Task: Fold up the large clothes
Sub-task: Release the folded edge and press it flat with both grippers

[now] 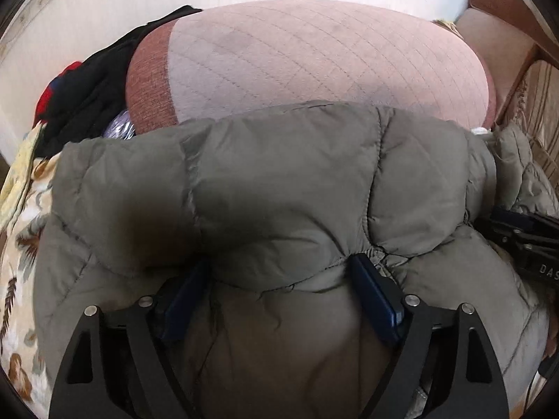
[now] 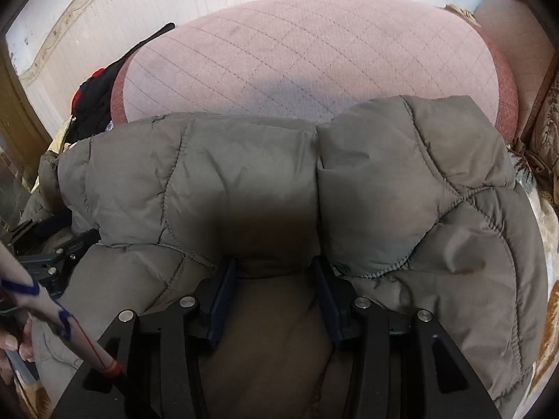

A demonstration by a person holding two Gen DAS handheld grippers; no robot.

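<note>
Backdrop: pale wall behind a quilted pink cushion (image 1: 314, 56) with rust-coloured edges; dark clothes (image 1: 91, 90) heaped at its left end.
Underlay: floral cloth (image 1: 21, 244) shows at the left of your left-wrist view.
Jacket: grey-green padded jacket (image 1: 279, 181) lies bunched in front of the cushion, its far fold resting against the cushion's lower edge.
Left tool: your left tool (image 1: 279, 272) points steeply down into the jacket; a puffed fold sits between its blue fingers (image 1: 370, 289), which stand fairly wide. Whether the pads press the fabric, you cannot tell.
Right tool: your right tool (image 2: 276, 272) stands narrower, with a fold of the same jacket bulging between its fingers; grip also unclear.
Neighbours: each tool shows at the other view's edge, just beside the jacket.
Hand: your fingers (image 2: 21, 345) appear at the lower left of the right-wrist view.
</note>
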